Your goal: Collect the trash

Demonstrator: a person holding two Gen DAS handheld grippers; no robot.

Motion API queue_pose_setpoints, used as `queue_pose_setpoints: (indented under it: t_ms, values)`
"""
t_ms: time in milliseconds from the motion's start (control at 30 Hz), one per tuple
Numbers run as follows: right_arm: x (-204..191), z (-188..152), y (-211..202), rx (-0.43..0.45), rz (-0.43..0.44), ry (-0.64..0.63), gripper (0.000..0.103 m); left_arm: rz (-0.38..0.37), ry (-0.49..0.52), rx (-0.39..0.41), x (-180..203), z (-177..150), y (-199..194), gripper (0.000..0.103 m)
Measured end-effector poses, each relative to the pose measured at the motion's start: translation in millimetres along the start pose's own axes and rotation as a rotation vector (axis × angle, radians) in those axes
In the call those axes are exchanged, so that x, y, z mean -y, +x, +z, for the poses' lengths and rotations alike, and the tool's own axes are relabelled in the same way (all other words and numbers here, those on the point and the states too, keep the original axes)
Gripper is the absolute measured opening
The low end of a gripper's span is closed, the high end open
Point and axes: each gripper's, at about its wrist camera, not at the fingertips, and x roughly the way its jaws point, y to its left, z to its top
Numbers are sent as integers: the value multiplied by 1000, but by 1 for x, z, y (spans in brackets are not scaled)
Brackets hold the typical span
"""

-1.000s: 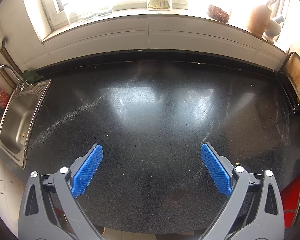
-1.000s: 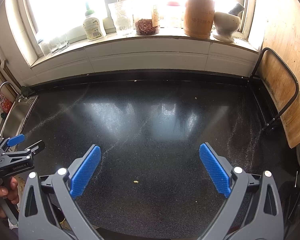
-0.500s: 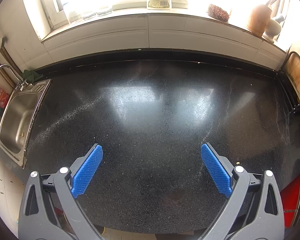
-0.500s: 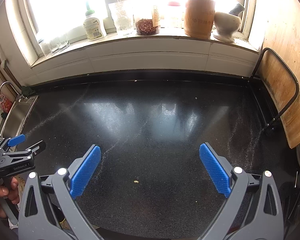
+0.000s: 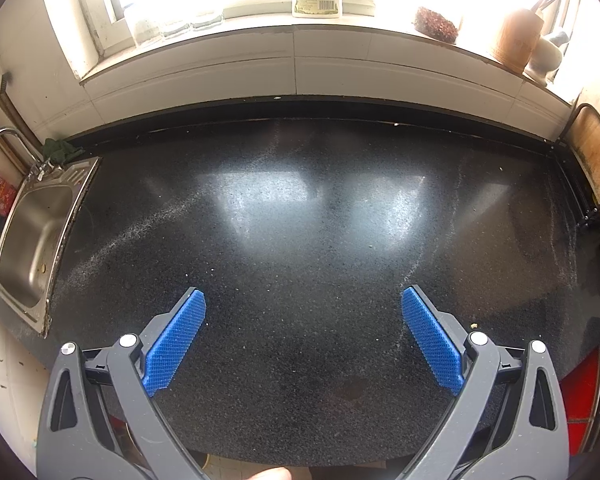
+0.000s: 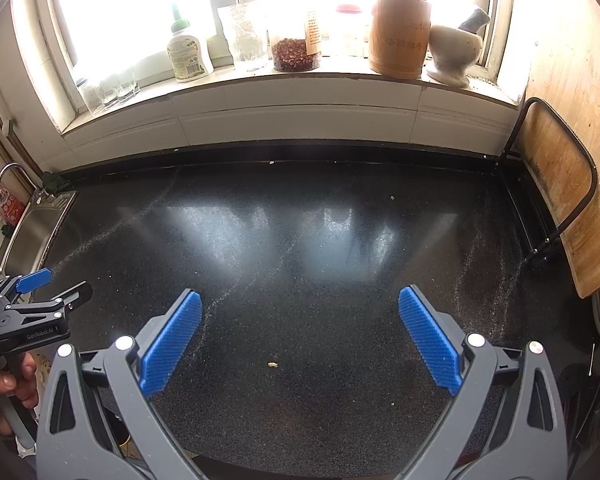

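My right gripper (image 6: 300, 332) and left gripper (image 5: 303, 336) both stand wide apart, holding nothing. A small crumb (image 6: 272, 365) lies on the black counter (image 6: 300, 240) between my right fingers. Sink (image 5: 32, 240) at left, cut off. Windowsill jars washed out by glare.

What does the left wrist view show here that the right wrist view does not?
Only the left wrist view: the full sink basin and a red object past the counter's near right edge. Only the right wrist view: the left gripper seen from the side with the hand holding it, a stone mortar, and a pale crumb between the right gripper's open fingers. Both: the black countertop, faucet, wooden utensil holder and cutting board.
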Motion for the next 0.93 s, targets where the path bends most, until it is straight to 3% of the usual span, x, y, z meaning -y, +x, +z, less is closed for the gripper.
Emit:
queue_pose_setpoints:
  t_ms: [933]
  values:
    - [8,3,15,-17,17,12,96,-14,24,-8,1,4,13,96]
